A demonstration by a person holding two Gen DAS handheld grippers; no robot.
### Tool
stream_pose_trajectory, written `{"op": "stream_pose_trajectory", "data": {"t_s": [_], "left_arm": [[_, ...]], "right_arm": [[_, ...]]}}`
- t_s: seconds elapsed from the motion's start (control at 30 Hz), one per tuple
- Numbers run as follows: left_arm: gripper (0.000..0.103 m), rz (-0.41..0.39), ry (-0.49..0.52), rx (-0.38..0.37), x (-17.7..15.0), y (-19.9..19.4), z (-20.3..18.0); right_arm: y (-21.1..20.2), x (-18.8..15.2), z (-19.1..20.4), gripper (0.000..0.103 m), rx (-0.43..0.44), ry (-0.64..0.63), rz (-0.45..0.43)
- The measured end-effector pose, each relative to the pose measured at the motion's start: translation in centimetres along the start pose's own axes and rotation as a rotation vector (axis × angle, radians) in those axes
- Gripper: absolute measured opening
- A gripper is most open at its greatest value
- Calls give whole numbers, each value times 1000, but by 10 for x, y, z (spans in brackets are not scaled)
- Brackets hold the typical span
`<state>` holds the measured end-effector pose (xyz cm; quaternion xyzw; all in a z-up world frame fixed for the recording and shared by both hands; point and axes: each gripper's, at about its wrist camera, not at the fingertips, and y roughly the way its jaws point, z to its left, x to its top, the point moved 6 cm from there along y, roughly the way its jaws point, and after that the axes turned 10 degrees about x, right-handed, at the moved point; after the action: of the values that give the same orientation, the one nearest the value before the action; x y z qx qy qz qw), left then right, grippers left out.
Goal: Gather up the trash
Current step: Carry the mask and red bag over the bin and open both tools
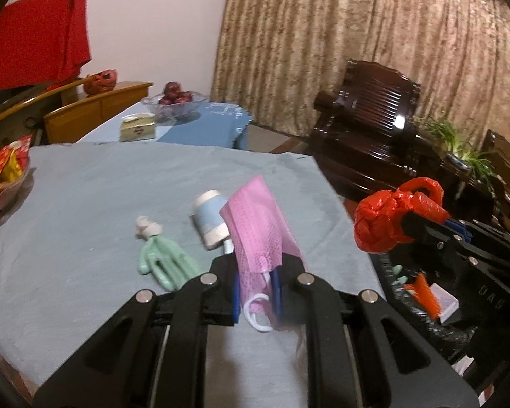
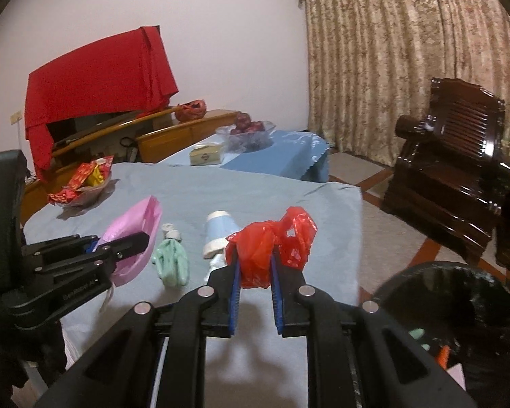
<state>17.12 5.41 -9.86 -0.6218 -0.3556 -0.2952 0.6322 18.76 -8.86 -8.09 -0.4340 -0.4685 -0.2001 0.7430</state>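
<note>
Little legible txt. Left tongs [image 2: 129, 243] arm has white lettering, approx "BestRobot A..", rest cut off. Right tongs [image 1: 403, 229] body shows embossed "DAS"-like chars, unsure. Far box [image 2: 205, 155] label too blurred to read.

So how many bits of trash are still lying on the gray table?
2: a green glove and a blue-and-white bottle, side by side mid-table. More may hide behind the fingers.

Ahead of my claws the tabletop [image 2: 221, 190] lies bare; green gloves [image 2: 171, 261] and blue bottle [image 2: 219, 234] crowd its near middle; the bin [image 2: 459, 306] gapes unblocked at right.
</note>
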Motion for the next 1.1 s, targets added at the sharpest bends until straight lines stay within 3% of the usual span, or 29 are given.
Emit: {"op": "stream_pose_trajectory", "data": {"t_s": [0.6, 1.1], "left_arm": [[13, -26, 125, -211, 0, -12, -130], [13, -24, 235, -363, -12, -5, -232]], "right_arm": [[-97, -22, -90, 16, -215, 88, -47], [-144, -46, -152, 16, -358, 159, -49]]}}
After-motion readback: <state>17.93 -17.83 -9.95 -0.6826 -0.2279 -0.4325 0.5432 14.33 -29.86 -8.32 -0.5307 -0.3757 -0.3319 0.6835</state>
